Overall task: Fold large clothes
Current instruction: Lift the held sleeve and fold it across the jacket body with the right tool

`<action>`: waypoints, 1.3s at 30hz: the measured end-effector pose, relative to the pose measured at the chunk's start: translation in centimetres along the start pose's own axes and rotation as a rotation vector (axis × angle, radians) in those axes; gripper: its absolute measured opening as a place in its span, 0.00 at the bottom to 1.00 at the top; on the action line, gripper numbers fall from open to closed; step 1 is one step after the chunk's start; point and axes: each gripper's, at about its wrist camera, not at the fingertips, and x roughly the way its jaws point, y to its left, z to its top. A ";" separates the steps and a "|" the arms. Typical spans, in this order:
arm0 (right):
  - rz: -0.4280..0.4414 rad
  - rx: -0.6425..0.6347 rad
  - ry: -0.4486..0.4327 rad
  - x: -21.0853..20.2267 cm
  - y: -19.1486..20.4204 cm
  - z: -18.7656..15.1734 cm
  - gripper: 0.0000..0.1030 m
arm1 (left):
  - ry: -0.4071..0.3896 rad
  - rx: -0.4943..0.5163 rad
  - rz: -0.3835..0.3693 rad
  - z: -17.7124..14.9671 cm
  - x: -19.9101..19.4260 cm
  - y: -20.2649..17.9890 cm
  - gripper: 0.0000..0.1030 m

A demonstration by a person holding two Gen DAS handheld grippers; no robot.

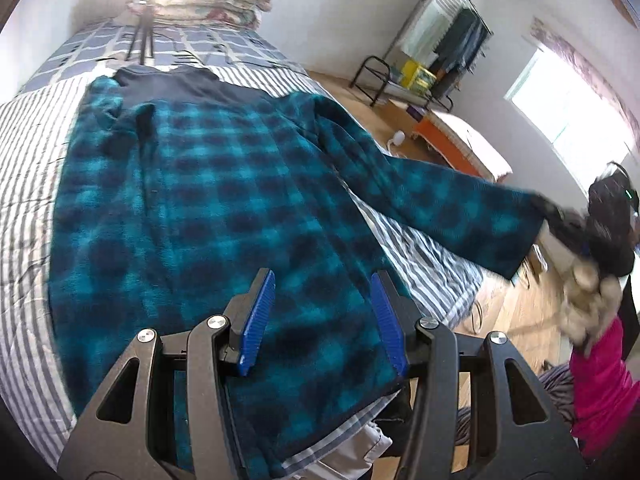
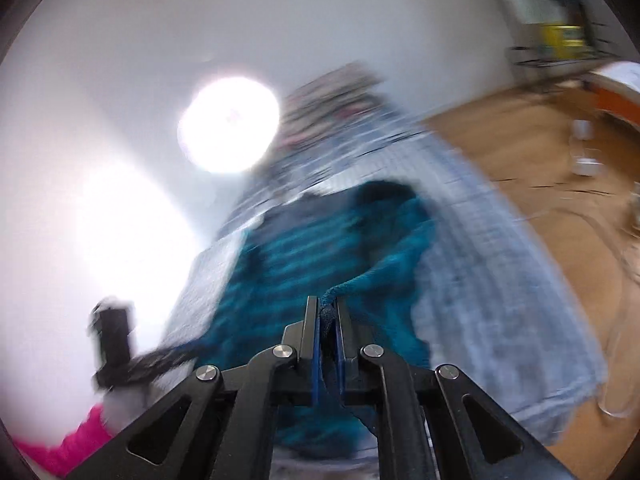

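Right gripper point(image 2: 327, 312): you clamped the plaid robe's point(image 1: 208, 200) sleeve point(image 1: 460, 208).
Left gripper point(image 1: 322, 320): yours stood half-open, empty, above the hem.
Surroundings: tripod point(image 1: 140, 36) at the bed's point(image 1: 24, 168) head.
Room: wooden floor point(image 2: 500, 152) beside the bed lay bare.

No text, label, brand, number or sign can be read in either view. The right wrist view is too blurred to show any lettering.
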 end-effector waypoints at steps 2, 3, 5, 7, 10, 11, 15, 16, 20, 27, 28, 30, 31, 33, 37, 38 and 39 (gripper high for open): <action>0.086 -0.092 0.085 2.8 4.2 -1.9 0.03 | -0.016 -0.038 0.005 0.1 -0.7 1.0 0.50; 0.120 -0.138 0.136 4.4 5.9 -3.0 0.03 | -0.019 -0.053 0.004 0.1 -0.8 1.4 0.50; 0.157 -0.229 0.230 7.2 8.7 -5.1 0.03 | -0.025 -0.102 0.002 -0.1 -1.2 2.4 0.50; 0.160 -0.316 0.310 9.9 10.6 -7.1 0.03 | -0.021 -0.141 -0.002 -0.5 -1.1 3.2 0.50; 0.164 -0.358 0.439 13.9 10.9 -9.5 0.04 | 0.009 -0.182 -0.020 -1.5 -0.6 3.8 0.50; 0.169 -0.356 0.465 14.5 10.4 -10.0 0.10 | 0.017 -0.184 -0.024 -1.8 -0.4 3.7 0.50; 0.225 -0.293 0.518 15.0 8.2 -9.2 0.30 | 0.075 -0.167 -0.054 -3.4 0.8 2.5 0.50; 0.238 -0.277 0.512 14.6 7.5 -8.6 0.30 | 0.082 -0.164 -0.061 -3.6 0.9 2.3 0.50; 0.256 -0.224 0.449 12.6 5.3 -6.4 0.33 | 0.106 -0.127 -0.088 -4.2 1.8 0.0 0.50; 0.174 -0.056 0.302 10.8 -1.0 0.1 0.33 | 0.119 0.030 -0.075 -3.7 3.3 -5.8 0.58; 0.160 -0.042 0.293 11.0 -1.3 0.7 0.33 | 0.122 0.048 -0.068 -3.7 3.6 -6.5 0.58; 0.124 0.000 0.273 11.7 -3.4 2.1 0.33 | 0.130 0.093 -0.063 -3.8 4.2 -8.2 0.58; 0.110 0.028 0.266 12.1 -4.6 2.7 0.33 | 0.143 0.129 -0.067 -4.0 4.6 -9.4 0.58; 0.096 0.078 0.258 12.9 -6.6 3.6 0.33 | 0.166 0.197 -0.069 -4.7 5.6 -11.5 0.58; 0.060 0.154 0.224 13.1 -10.6 5.6 0.41 | 0.221 0.346 -0.067 -7.0 8.3 -15.8 0.58; 0.047 0.169 0.217 13.8 -11.5 6.2 0.45 | 0.233 0.396 -0.043 -7.7 9.1 -16.9 0.58; 0.034 0.176 0.215 14.3 -12.2 6.7 0.48 | 0.239 0.427 -0.025 -8.2 9.7 -17.5 0.58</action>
